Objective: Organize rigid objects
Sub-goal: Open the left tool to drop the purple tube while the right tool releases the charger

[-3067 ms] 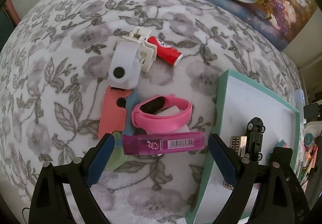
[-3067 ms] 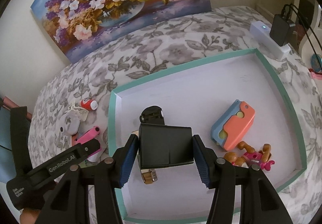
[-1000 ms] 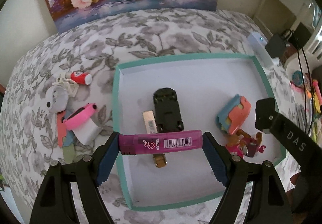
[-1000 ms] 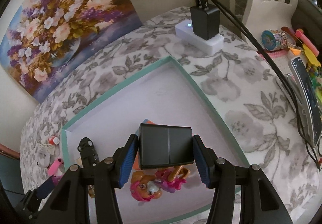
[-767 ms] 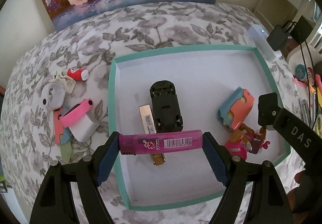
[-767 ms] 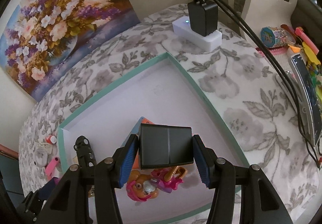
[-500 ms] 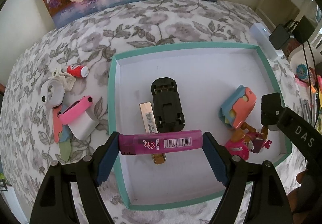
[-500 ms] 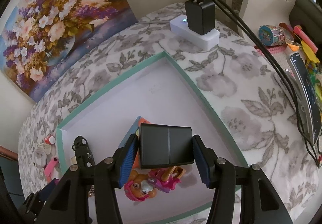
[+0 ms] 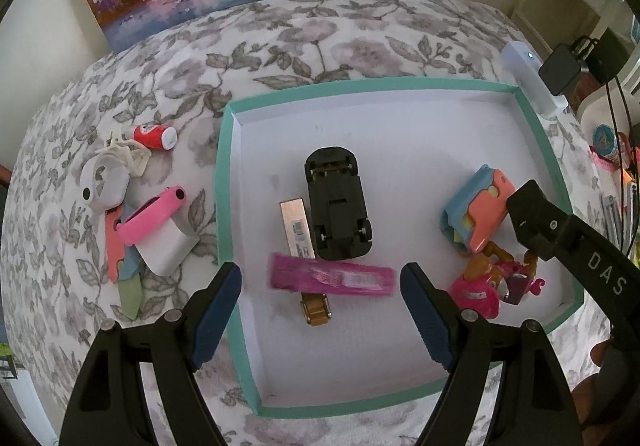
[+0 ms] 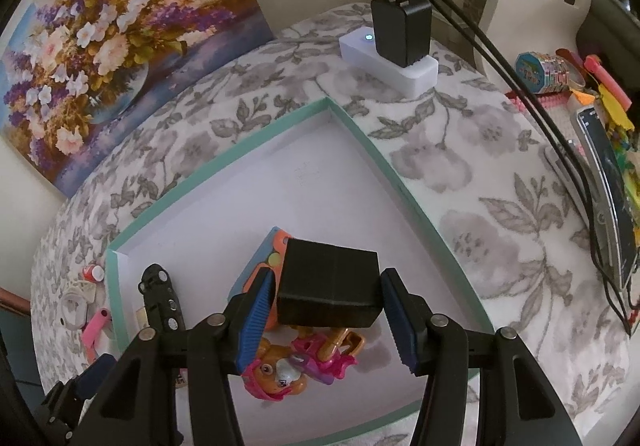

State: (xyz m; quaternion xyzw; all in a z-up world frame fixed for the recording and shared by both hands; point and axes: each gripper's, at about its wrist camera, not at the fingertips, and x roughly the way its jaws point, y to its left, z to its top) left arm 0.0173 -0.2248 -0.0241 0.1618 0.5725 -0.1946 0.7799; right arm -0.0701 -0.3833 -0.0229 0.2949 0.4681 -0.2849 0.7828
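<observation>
Now my left gripper (image 9: 320, 286) gapes empty above teal tray (image 9: 224, 181); magenta lighter (image 9: 332, 278) lies blurred inside. Right gripper (image 10: 326, 310) loosely brackets black box (image 10: 328, 290) over tray: stiff, light, grip flat sides.

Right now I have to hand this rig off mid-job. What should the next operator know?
Left gripper: open, empty. The magenta marker shows blurred below it, inside the teal tray, across a gold bar.
Right gripper: black box sits tilted between the pads over the tray; the grip is unclear.
Already in tray: black toy car, blue-orange case, pink pup figure.
Left to move: red can, white gadget and pink band, on the cloth beside the tray.
</observation>
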